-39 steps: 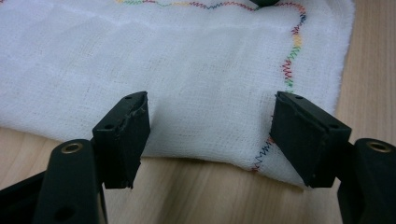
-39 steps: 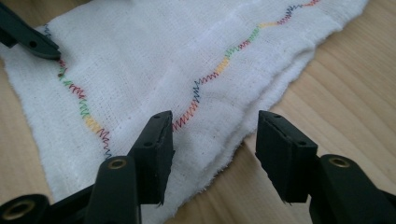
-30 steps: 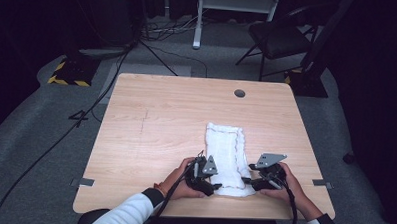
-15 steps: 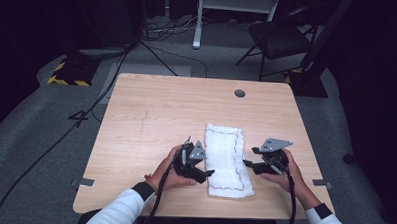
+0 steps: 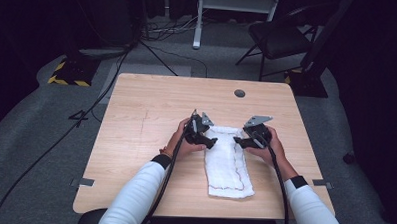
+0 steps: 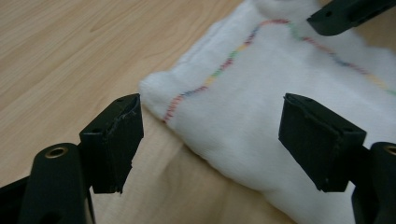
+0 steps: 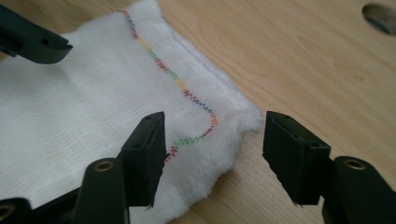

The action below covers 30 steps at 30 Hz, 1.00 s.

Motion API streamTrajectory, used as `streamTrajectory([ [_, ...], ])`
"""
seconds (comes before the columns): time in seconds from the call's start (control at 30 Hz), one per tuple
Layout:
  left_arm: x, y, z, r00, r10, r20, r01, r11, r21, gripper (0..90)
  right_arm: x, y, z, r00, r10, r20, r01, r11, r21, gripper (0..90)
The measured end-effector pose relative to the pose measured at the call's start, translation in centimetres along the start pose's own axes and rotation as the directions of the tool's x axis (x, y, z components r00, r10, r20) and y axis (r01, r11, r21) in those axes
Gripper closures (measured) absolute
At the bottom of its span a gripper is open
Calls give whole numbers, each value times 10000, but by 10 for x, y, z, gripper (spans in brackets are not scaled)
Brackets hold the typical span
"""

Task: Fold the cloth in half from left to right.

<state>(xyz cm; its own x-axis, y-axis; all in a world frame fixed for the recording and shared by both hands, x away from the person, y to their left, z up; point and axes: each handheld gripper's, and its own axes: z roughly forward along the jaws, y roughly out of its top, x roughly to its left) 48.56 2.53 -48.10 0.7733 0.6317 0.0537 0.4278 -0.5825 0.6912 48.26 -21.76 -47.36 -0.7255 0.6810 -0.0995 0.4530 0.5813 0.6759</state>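
Observation:
A white cloth [image 5: 228, 163] with a multicoloured stitched border lies folded lengthwise on the wooden table [image 5: 146, 120], running from the middle toward the near edge. My left gripper [image 5: 209, 141] is open at the cloth's far left corner [image 6: 161, 93], its jaws either side of that corner. At the far right corner [image 7: 243, 116] my right gripper [image 5: 239, 140] is open too, one jaw over the cloth and one over bare wood. The tip of the other gripper [image 6: 345, 14] shows across the cloth in the left gripper view, and likewise the opposite gripper tip [image 7: 32, 42] in the right gripper view.
A round cable hole [image 5: 239, 93] sits in the table near its far edge. Beyond the table stand a chair [image 5: 279, 40], a white stand [image 5: 230, 13] and cables on the grey floor. Bare wood spreads to the left of the cloth.
Both grippers have moved from the cloth's near end up along its sides to its far corners. The cloth now lies flatter and longer toward the near edge.

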Motion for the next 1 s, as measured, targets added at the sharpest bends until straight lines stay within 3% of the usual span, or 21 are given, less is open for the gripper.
streamTrajectory([
  [0.1, 6, 1, 10, 9999, -85, -111, 87, 9998, 199, 206, -8, -1, 10, 9996, 198, 184, -199, 9998, 65, 393],
  [0.2, 11, 2, 15, 9988, -461, 184, 457, 9987, 217, 185, -17, 1, 20, 9976, 685, -80, -684, 9976, 120, 384],
  [0.37, 16, 1, 23, 9942, -930, 537, 906, 9949, 448, 170, -23, 2, 26, 9921, 1114, -574, -1104, 9937, 192, 405],
  [0.53, 19, 3, 24, 9936, -736, 862, 691, 9961, 545, 192, -25, 3, 27, 9890, 1077, -1012, -1050, 9940, 310, 507],
  [0.57, 19, 4, 24, 9935, -638, 941, 583, 9965, 596, 253, -24, 5, 27, 9882, 976, -1179, -939, 9949, 360, 577],
  [0.6, 19, 5, 23, 9927, -537, 1078, 473, 9970, 618, 253, -24, 5, 27, 9882, 976, -1179, -939, 9949, 360, 577],
  [0.7, 19, 8, 22, 9889, -306, 1451, 210, 9975, 675, 396, -22, 6, 26, 9867, 899, -1358, -848, 9955, 430, 659],
  [0.83, 21, 10, 22, 9823, -379, 1836, 261, 9975, 660, 615, -19, 7, 26, 9854, 780, -1511, -715, 9963, 480, 760],
  [0.9, 22, 11, 23, 9814, -344, 1888, 234, 9979, 598, 698, -16, 9, 26, 9910, 524, -1235, -472, 9979, 447, 787],
  [1.0, 22, 14, 24, 9867, -91, 1622, -5, 9983, 588, 748, -12, 13, 27, 9976, 159, -673, -132, 9991, 402, 803],
])
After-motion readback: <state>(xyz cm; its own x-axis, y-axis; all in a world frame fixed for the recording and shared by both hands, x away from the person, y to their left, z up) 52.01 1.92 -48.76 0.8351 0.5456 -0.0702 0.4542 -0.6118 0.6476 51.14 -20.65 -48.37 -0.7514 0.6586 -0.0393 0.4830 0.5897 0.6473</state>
